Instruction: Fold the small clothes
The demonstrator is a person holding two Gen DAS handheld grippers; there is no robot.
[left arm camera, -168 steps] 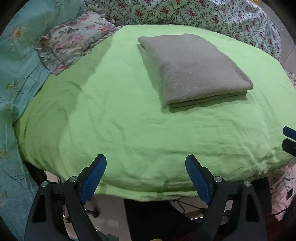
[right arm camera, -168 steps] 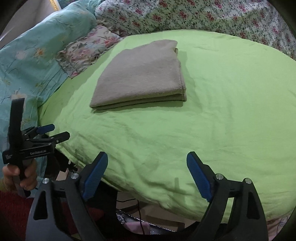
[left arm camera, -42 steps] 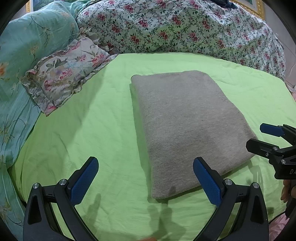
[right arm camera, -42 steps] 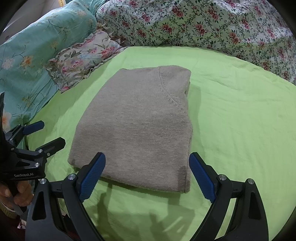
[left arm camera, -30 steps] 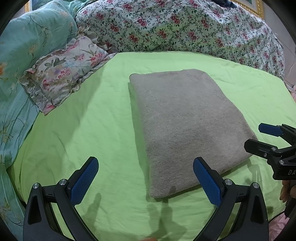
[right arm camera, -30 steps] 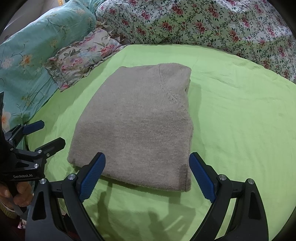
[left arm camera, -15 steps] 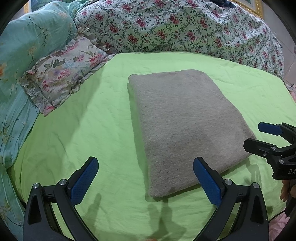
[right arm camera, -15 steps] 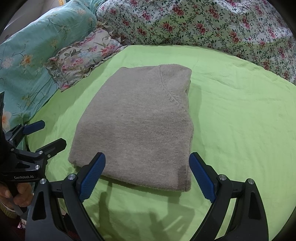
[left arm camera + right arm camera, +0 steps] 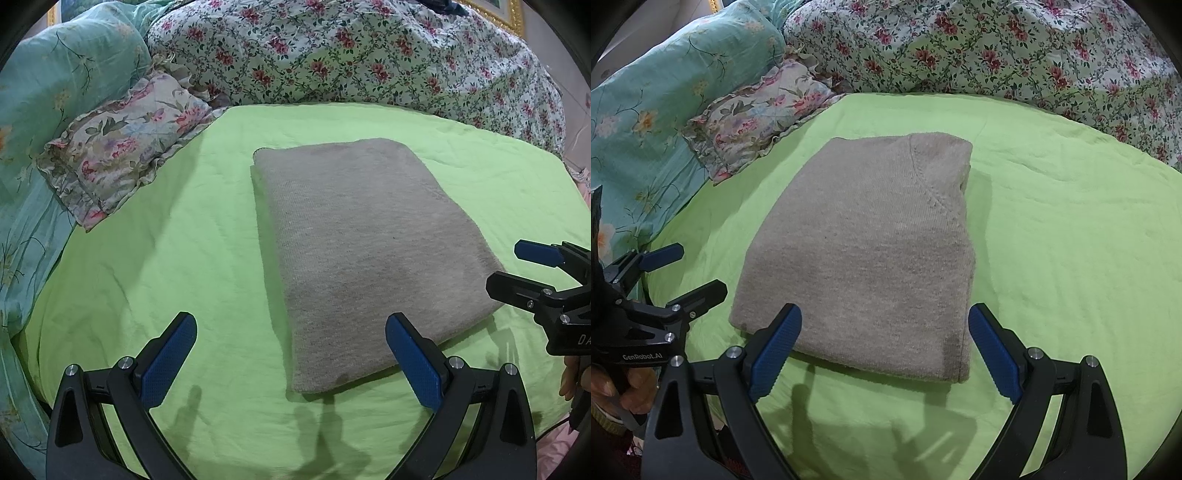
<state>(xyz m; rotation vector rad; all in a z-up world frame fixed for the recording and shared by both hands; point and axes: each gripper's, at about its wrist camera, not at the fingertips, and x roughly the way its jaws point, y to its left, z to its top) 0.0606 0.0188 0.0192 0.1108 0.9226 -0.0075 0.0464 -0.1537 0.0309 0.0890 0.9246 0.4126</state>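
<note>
Plainly "GenRobot.AI" marks the left gripper (image 9: 681, 271); both it and the right gripper (image 9: 884, 343) gape wide near the folded sweater (image 9: 871, 251).

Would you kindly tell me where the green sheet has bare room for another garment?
Bare green sheet lies right of the folded sweater, and between it and the ruffled pillow. The flowered quilt crowds the far edge.

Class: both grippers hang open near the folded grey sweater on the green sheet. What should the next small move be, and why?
Probably lower both open grippers, left gripper and right gripper, onto the grey sweater's near edge. Neither touches it, and that edge lies nearest.
</note>
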